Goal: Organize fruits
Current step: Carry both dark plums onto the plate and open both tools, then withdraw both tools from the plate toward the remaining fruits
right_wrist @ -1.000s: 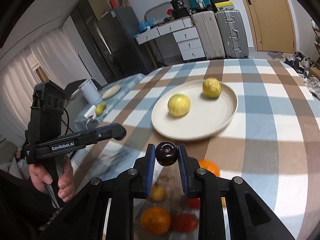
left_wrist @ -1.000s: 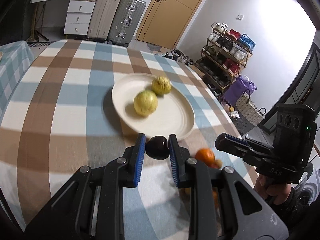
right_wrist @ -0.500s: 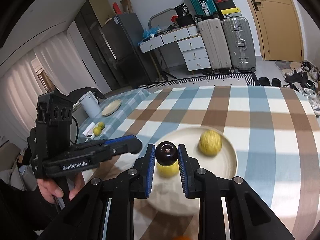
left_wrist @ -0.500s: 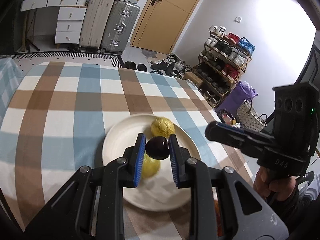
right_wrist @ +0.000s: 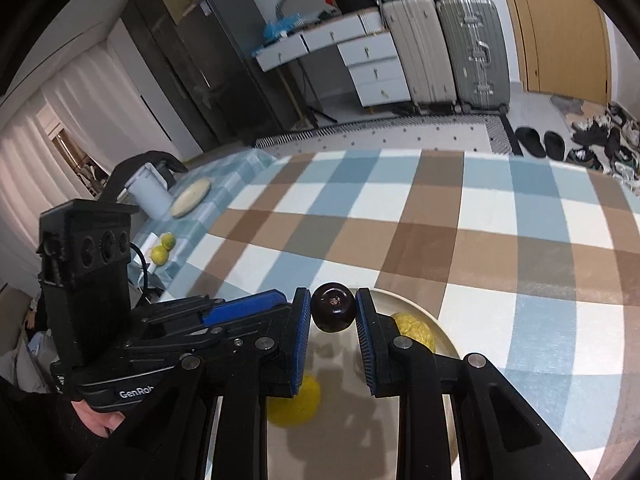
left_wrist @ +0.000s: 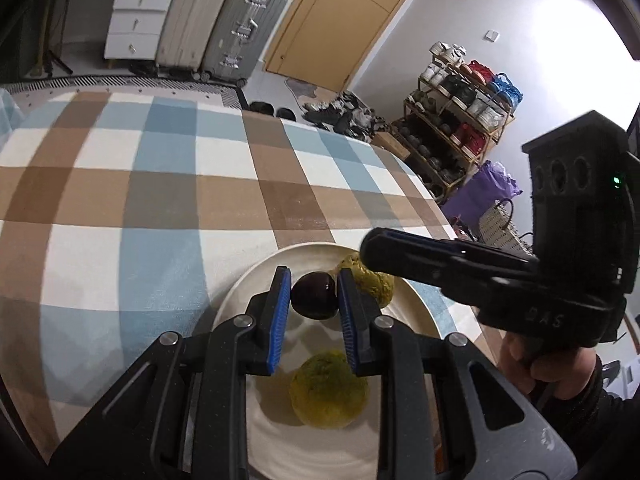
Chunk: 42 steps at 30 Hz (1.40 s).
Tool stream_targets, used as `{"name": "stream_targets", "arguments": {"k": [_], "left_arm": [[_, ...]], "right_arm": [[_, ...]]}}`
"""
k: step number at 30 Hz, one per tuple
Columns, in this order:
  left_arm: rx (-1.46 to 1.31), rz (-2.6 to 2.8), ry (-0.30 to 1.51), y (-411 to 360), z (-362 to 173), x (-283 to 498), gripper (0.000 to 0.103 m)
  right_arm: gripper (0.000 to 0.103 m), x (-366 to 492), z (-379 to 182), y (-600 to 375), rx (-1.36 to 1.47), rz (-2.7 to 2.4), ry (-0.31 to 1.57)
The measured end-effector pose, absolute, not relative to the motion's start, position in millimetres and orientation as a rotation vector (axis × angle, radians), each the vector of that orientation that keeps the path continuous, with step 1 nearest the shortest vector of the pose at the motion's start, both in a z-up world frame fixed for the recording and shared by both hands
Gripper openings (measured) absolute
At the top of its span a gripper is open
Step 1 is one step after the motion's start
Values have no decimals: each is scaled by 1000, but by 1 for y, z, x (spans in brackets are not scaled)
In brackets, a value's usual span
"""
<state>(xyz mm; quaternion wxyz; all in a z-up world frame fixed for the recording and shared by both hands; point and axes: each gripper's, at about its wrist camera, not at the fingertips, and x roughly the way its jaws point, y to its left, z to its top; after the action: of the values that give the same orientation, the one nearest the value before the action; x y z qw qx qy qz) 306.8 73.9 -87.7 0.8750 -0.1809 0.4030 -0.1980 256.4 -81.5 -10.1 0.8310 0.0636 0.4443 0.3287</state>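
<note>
Checked tablecloth (left_wrist: 168, 200) in blue, brown and white covers the table; suitcases and a door sit behind. Both grippers hang over the cream plate (left_wrist: 248, 292), each with one dark plum.

Left gripper (left_wrist: 314, 296): jaws nearly closed, blue pads clamped on either side of a dark plum (left_wrist: 314, 295), held clear above the plate. Right gripper (right_wrist: 333, 313): same deal, pads pinching a second dark plum (right_wrist: 333, 312), stem dimple facing the camera, held over the plate's far rim.

Plate already has two yellow-green fruits: one (left_wrist: 329, 390) under the left gripper's fingers, the other (left_wrist: 370, 284) near the far rim, partly hidden by the right gripper's tip. Grip sits across the widest part of each plum, so round fruit shouldn't squirt out.

Judgement: carry is done, drop-off is next. Free plate area lies between the two yellow fruits and toward the left rim; release low so the plums don't roll off or knock the others. Grippers are close together, so stagger the releases.
</note>
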Motion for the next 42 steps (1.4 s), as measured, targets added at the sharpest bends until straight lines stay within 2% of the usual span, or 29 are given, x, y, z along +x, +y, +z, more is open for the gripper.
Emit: {"name": "stream_targets", "arguments": {"k": [10, 13, 15, 16, 19, 21, 24, 26, 30, 32, 42], "left_arm": [[-373, -441, 851, 68, -100, 322, 21], [-342, -438, 852, 64, -98, 319, 23], [-332, -429, 846, 63, -96, 316, 31], [-335, -421, 842, 65, -93, 314, 41], [-362, -403, 821, 71, -83, 306, 57], [-360, -392, 803, 73, -74, 298, 62], [-341, -368, 779, 74, -58, 282, 72], [-323, -344, 761, 73, -47, 267, 84], [-247, -262, 730, 65, -26, 232, 92], [-222, -237, 704, 61, -18, 215, 101], [-119, -120, 648, 28, 17, 129, 102]], "right_arm": [[24, 277, -30, -78, 161, 626, 1046], [32, 276, -27, -82, 185, 630, 1039], [46, 272, -20, -89, 204, 634, 1010], [52, 271, -18, -91, 209, 635, 1001], [52, 262, -5, -102, 230, 627, 957], [52, 253, 5, -110, 243, 624, 928], [63, 234, 20, -123, 255, 619, 878], [70, 218, 30, -133, 269, 613, 839], [83, 180, 46, -152, 289, 602, 765], [88, 162, 52, -159, 282, 580, 716], [101, 74, 65, -188, 260, 532, 573]]}}
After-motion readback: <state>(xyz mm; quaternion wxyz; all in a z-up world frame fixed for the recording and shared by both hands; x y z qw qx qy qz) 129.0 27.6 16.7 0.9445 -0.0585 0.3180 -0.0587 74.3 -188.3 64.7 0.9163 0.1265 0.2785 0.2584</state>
